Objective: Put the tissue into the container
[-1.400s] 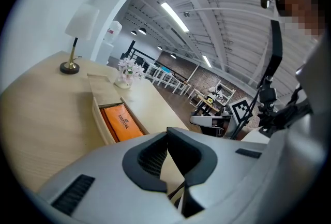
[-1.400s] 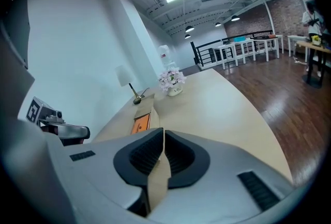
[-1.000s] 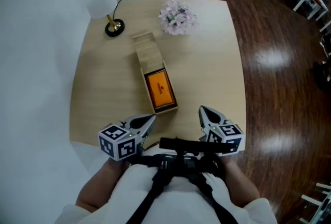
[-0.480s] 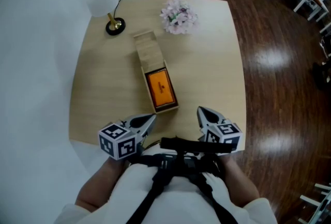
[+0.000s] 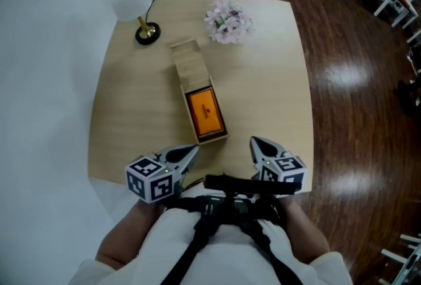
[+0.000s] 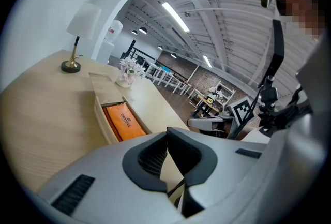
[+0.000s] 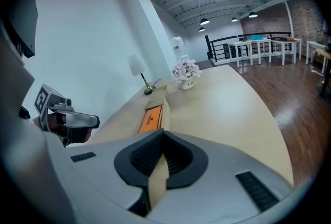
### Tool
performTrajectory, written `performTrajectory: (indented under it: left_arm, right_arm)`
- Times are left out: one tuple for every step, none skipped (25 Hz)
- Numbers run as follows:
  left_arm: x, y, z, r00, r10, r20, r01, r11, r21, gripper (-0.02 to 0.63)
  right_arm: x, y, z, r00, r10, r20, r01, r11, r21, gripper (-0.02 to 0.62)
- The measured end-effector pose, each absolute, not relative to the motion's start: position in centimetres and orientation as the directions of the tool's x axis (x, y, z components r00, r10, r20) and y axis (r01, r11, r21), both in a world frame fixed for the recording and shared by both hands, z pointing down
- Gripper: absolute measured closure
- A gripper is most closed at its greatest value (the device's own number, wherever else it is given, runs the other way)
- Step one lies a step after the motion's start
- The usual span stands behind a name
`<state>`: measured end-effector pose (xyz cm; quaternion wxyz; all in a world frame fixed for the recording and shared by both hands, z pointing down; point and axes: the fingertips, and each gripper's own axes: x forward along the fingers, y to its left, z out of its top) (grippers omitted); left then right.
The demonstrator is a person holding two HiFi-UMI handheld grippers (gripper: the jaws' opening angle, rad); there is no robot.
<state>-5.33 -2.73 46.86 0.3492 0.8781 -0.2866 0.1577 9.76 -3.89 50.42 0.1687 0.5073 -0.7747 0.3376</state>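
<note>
A long wooden container (image 5: 187, 63) lies in the middle of the round table, its sliding lid pushed back over the far half. In the open near half lies an orange tissue pack (image 5: 204, 112), also seen in the left gripper view (image 6: 123, 122) and the right gripper view (image 7: 150, 118). My left gripper (image 5: 195, 149) hovers at the table's near edge, just left of the container's near end, shut and empty. My right gripper (image 5: 253, 140) sits to the right of that end, shut with nothing between its fingers.
A brass-based lamp (image 5: 146, 32) stands at the far left of the table, and a pot of pale flowers (image 5: 227, 20) at the far middle. Dark wooden floor (image 5: 348, 79) surrounds the table on the right, and a white wall is on the left.
The right gripper has edged slightly to the left. The left gripper, the container and the tissue pack have not moved.
</note>
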Motion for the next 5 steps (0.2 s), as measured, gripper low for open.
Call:
performTrajectory:
  left_arm:
    - [-5.35,-2.72,46.86,0.786,-0.394,0.477,-0.614,-0.591,0.523,0.606]
    - [-5.38,-2.71,46.87,0.786,-0.394,0.477,-0.614,-0.591,0.523,0.606]
    - [-5.41,-2.7,46.88,0.785,-0.394,0.478,-0.615,-0.59,0.523,0.606]
    - [-5.44,-2.69,46.89,0.785,-0.394,0.478,-0.615,-0.59,0.524,0.606]
    - [-5.47,-2.68,46.9,0.785,-0.394,0.478,-0.615,-0.589,0.524,0.606]
  right_arm:
    - [9.71,-3.89,50.39,-0.429,-0.671,0.605,-0.9,0.259,-0.352,0.595]
    - [9.63,-3.88,50.34,-0.43,-0.67,0.606,-0.899,0.26,-0.351,0.595]
    - [9.55,-3.87,50.3,-0.431,-0.668,0.606,-0.899,0.262,-0.351,0.595]
    - [9.48,-3.86,50.27,-0.433,-0.667,0.606,-0.898,0.264,-0.351,0.595]
    - [9.41,-3.84,50.24,-0.434,-0.666,0.607,-0.898,0.266,-0.351,0.595]
